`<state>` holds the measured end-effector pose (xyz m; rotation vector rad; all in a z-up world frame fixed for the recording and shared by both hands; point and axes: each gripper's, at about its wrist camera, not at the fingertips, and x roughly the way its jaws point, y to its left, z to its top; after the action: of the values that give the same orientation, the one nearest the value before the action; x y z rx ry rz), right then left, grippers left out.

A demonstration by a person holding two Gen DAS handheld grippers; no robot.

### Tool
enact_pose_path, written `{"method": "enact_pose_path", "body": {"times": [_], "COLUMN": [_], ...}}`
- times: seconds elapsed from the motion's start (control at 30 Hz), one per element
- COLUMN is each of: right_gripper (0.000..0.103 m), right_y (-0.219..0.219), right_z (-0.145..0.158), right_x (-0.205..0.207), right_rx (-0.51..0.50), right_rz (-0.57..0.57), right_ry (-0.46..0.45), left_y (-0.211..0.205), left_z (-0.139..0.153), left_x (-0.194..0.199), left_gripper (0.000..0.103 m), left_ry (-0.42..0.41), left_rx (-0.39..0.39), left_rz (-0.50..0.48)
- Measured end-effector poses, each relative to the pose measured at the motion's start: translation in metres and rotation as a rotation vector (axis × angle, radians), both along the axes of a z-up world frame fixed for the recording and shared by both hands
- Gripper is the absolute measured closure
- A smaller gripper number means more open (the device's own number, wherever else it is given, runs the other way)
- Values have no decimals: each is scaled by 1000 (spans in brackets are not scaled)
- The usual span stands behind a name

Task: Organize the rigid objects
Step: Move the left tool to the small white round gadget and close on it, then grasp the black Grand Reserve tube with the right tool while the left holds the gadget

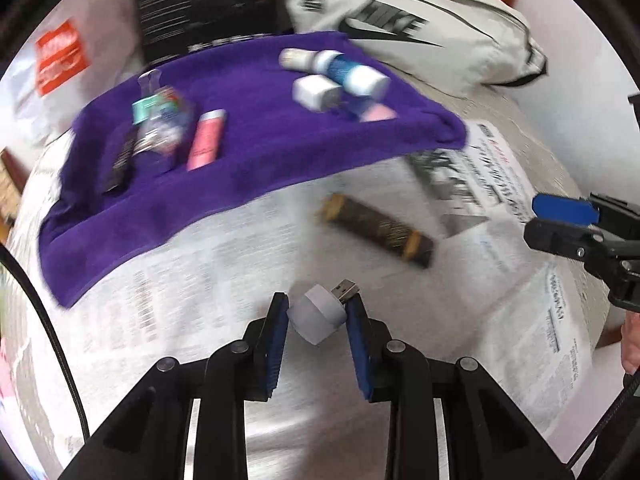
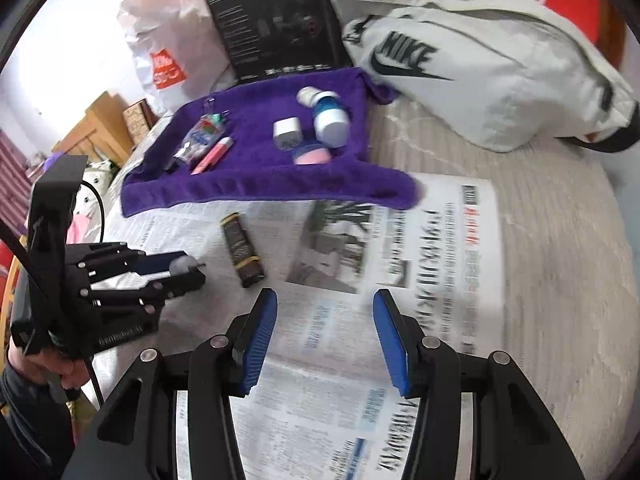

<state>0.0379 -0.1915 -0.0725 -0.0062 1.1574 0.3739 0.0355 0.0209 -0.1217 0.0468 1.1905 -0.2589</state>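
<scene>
My left gripper (image 1: 317,307) is shut on a small white USB plug (image 1: 320,314) with its metal connector pointing up and right, held above the newspaper. It also shows in the right wrist view (image 2: 186,270). A dark brown tube with gold bands (image 1: 378,229) lies on the newspaper (image 1: 224,264), also in the right wrist view (image 2: 242,249). The purple towel (image 1: 256,152) holds a pink tube (image 1: 206,139), a clear packet (image 1: 160,128), a white cube charger (image 1: 316,92) and white and blue bottles (image 1: 352,74). My right gripper (image 2: 324,308) is open and empty over the newspaper.
A white Nike bag (image 2: 460,64) lies behind the towel at the right. A black box (image 2: 272,24) and a white plastic bag with an orange logo (image 2: 168,52) stand at the back. Wooden furniture (image 2: 96,128) is at the far left.
</scene>
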Motion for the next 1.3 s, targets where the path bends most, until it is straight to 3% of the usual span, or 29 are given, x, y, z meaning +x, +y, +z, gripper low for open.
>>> {"method": "enact_pose_path", "body": {"times": [0.23,0.57,0.63,0.83,1.03,1.1,1.2,1.3], "right_gripper": [53,57,63,63,63,65,78,78], "right_y": [44,99,103,110,109,110,111,112], "right_z": [-16,-49,-58,-62,-61,-60,-59,-58], "right_x": [7,29,33,25,28,29,30,32], "right_rx": [-8,-48,-69,-123,-128,-143,-149,-152], "right_rz": [104,263,278,335,340,350,353,362], "right_ry": [13,-31,-17,-84,-65,-63,-42,-30], "left_y": [46,48,46,49,52,53,56,55], "left_z": [-6,-14,-14,-13,-12,-12,-12,-12], "left_x": [-12,-15,-15,-18,-19,-19,-19,-19], "left_gripper": [75,75,75,75,75,75,75,75], "left_ry": [6,-8,-14,-26,-34,-33,-38,-37], "left_rx": [17,28,30,9,-8,-15,-28,-25], "left_rz": [101,117,116,123,125,127,128,121]}}
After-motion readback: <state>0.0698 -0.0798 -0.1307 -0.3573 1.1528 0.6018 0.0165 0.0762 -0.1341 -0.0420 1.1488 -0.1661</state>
